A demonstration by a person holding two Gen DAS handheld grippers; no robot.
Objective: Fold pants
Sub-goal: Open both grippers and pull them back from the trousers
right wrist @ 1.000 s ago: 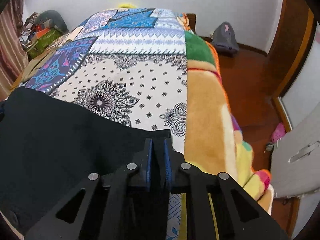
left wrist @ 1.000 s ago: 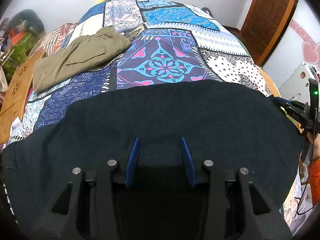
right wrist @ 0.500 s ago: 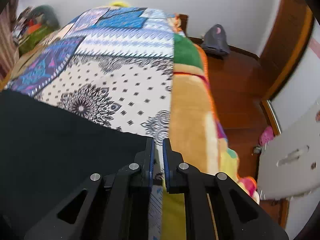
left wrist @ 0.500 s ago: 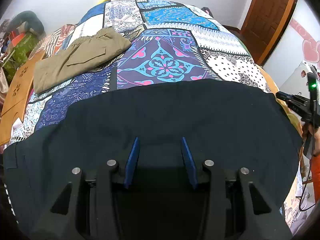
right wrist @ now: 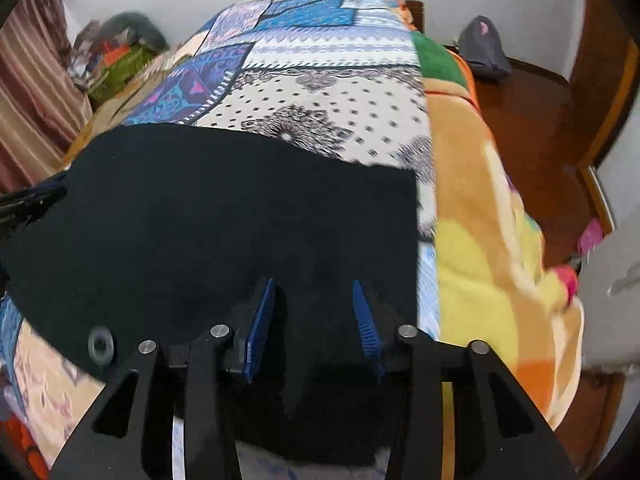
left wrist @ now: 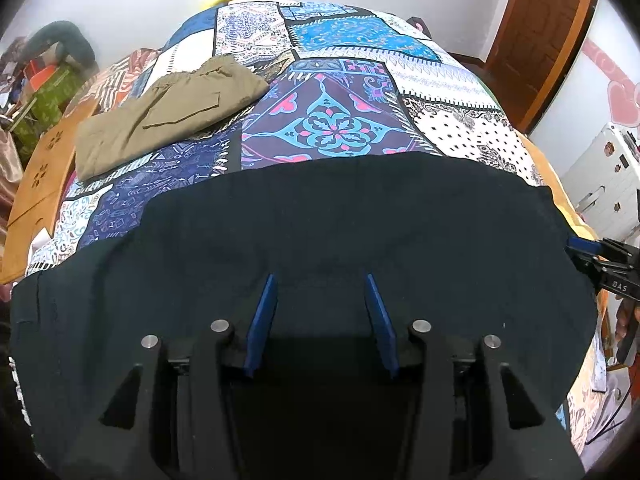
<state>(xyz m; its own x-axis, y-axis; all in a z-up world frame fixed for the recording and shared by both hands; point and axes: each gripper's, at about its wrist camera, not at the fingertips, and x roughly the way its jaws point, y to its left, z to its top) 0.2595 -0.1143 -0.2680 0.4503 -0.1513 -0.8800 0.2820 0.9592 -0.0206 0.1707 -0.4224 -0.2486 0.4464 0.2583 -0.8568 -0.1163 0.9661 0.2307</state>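
- Since a second ago my right gripper (right wrist: 314, 284) has let go of the pants' (left wrist: 340, 232) corner and slid in over the cloth; its fingers (right wrist: 262, 320), pinched together then, are now parting, with dark fabric under the gap and nothing pressed between the pads.
- My left gripper (left wrist: 320, 280) has hardly shifted; its fingers (left wrist: 262, 316) stand moderately apart and are easing wider, hovering over the cloth without clamping it.
- The pants are black, or a very dark navy, spread flat and fairly smooth across the near end of the bed (left wrist: 328, 132), as one broad band from side to side.
- In the right view their far edge (right wrist: 280, 148) runs straight, ending in a square corner just beside the orange blanket (right wrist: 472, 208).
- A round dark button (right wrist: 100, 342) shows near their lower left edge.
- A folded khaki pair (left wrist: 168, 108) lies well apart, further up the quilt on the left.
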